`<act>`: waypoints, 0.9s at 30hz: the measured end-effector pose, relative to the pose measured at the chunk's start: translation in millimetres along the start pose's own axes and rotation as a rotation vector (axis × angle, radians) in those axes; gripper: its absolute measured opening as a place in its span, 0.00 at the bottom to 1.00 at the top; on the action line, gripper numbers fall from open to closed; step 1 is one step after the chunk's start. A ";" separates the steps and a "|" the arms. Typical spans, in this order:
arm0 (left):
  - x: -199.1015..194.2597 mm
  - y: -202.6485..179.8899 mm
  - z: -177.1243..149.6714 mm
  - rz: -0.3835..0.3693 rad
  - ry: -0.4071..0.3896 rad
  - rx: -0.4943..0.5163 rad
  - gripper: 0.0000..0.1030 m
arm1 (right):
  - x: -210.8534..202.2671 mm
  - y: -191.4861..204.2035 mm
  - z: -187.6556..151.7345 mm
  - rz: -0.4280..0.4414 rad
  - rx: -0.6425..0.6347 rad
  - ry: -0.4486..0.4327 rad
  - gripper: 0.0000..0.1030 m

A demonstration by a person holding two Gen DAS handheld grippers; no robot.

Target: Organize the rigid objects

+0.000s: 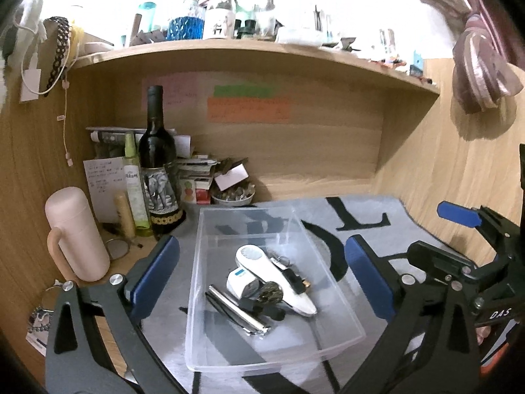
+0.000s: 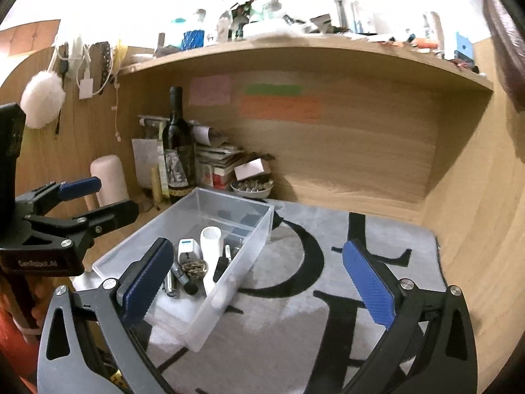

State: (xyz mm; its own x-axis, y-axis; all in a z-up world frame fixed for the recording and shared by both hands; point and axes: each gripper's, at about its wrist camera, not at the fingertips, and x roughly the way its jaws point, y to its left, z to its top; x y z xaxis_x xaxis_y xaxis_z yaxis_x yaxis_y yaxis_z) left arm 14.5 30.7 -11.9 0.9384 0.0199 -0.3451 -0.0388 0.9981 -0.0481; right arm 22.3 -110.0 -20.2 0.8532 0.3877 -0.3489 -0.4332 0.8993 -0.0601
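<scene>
Left claw (image 1: 262, 275) gapes wide, nothing between its blue pads, and the clear bin (image 1: 229, 358) sits dead ahead on the grey mat (image 1: 393, 226). Right claw (image 2: 259, 282) spreads wide too, empty, bin at its ten o'clock. Inside the bin lie a white gadget (image 1: 272, 269), a plug (image 1: 241, 282) and a metal tube (image 1: 236, 308). A wine bottle (image 1: 157, 151) stands at the bin's eleven o'clock, a pink mug (image 1: 77, 233) at nine.

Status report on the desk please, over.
Left gripper and right gripper open, empty. Small items lie in the clear bin on the grey mat. Nothing in the way.
</scene>
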 end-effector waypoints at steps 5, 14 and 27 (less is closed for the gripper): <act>-2.8 -6.7 -5.8 -0.011 -0.020 0.010 1.00 | -7.4 -0.6 -4.6 -0.018 0.006 -0.022 1.00; -3.4 -13.4 -12.6 -0.018 -0.044 0.019 1.00 | -8.8 -3.3 -13.6 -0.024 0.032 -0.021 1.00; 2.2 -17.6 -13.7 -0.031 -0.055 0.029 1.00 | -8.7 -11.1 -15.4 -0.034 0.044 -0.014 1.00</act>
State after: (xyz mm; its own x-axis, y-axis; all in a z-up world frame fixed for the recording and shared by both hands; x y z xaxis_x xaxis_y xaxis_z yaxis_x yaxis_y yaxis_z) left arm 12.5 12.3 -24.7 0.9565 -0.0089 -0.2917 0.0000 0.9995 -0.0302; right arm 15.2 -126.5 -30.8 0.8716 0.3590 -0.3339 -0.3908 0.9200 -0.0309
